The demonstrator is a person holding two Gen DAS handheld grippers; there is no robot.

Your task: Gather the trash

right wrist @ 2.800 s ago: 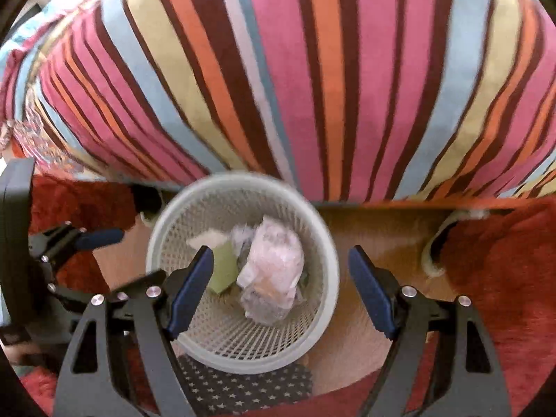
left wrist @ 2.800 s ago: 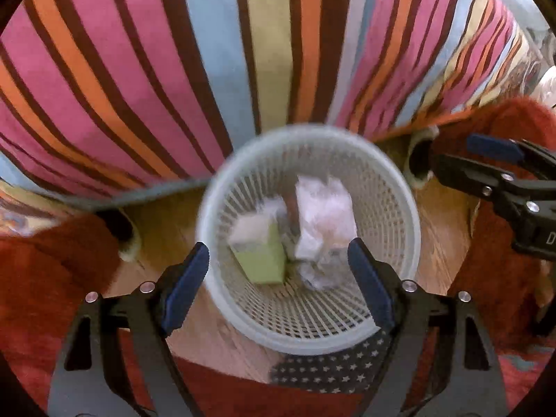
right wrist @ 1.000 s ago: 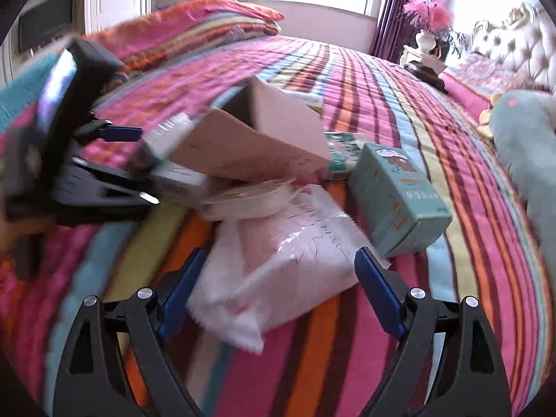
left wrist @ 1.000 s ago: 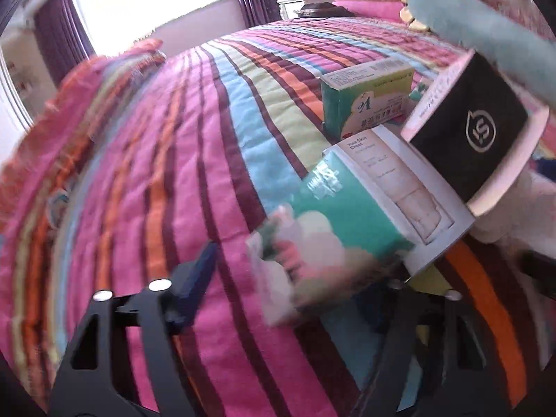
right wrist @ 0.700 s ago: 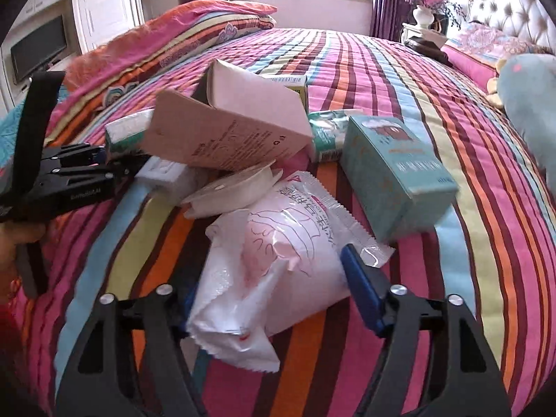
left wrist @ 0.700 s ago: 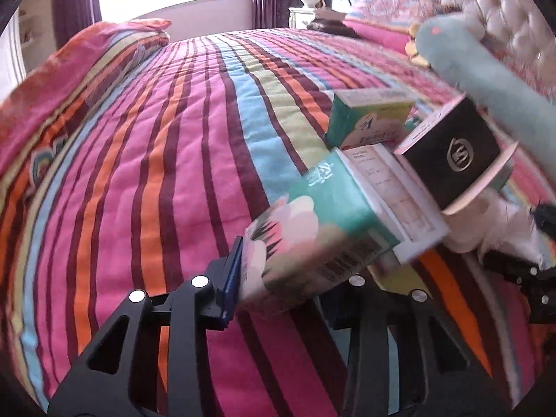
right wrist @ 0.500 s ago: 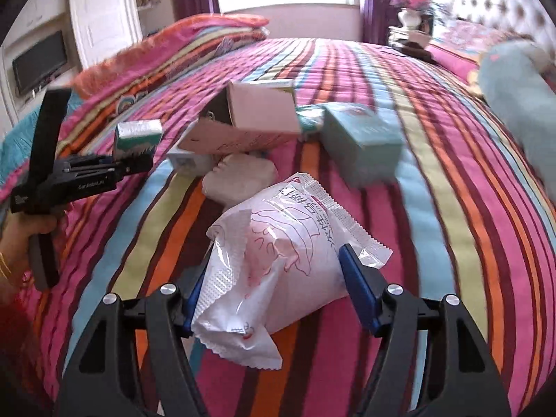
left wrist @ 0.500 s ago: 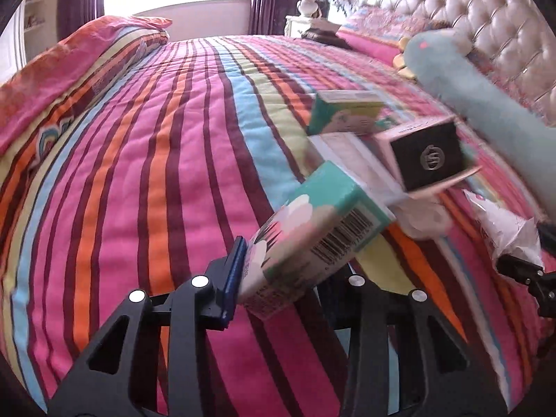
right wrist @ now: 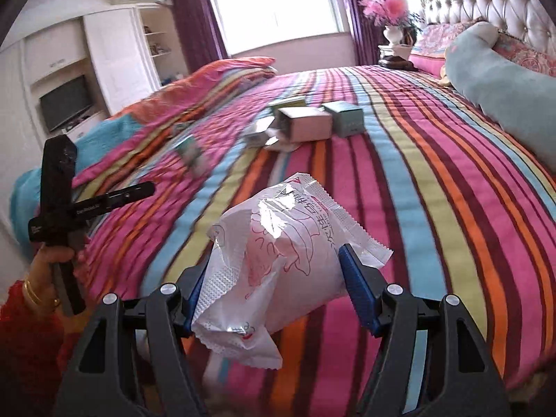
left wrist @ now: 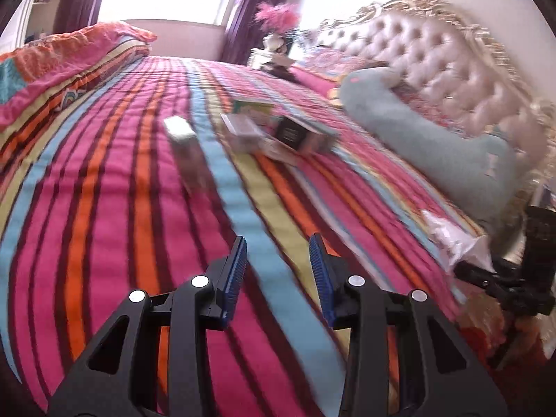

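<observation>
White crinkled plastic wrapper point(right wrist: 278, 271) is sitting clamped between the blue pads of the right gripper point(right wrist: 272, 267), whose jaws have just been closing on it; it is hanging above the striped bedspread point(left wrist: 121, 208). The left gripper point(left wrist: 277, 243) has also just been closing its jaws, yet they are standing partly apart with nothing between them, only bedspread showing through the gap. A blurred small carton point(left wrist: 179, 130) is showing farther up the bed, near a cluster of boxes point(left wrist: 292, 135) lying beside a long blue-grey plush toy point(left wrist: 417, 132).
</observation>
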